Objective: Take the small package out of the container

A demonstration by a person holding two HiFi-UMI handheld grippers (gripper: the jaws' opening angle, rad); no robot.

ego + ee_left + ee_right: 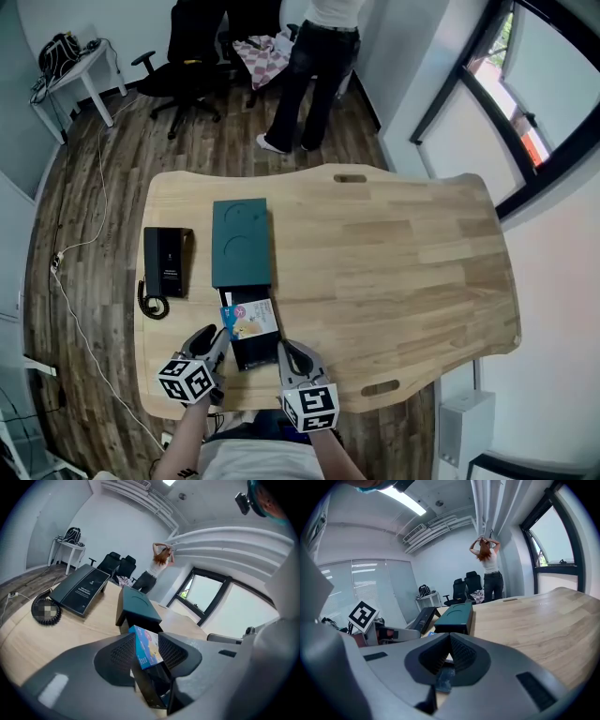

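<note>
A dark green box [242, 242] lies on the wooden table [394, 262], with its black inner tray [255, 354] slid out toward me. The small white-and-blue package [251, 319] rests on that tray. My left gripper [221, 336] is at the package's left edge. In the left gripper view its jaws [146, 649] stand open with the package [149, 654] between the pads. My right gripper [287, 351] is at the tray's near right corner. In the right gripper view its jaws [449, 641] are shut on the tray's thin dark wall [443, 680].
A black desk phone [167, 262] with a coiled cord lies left of the green box. A person [314, 66] stands beyond the table's far edge, near office chairs [192, 56]. Both grippers are close to the table's near edge.
</note>
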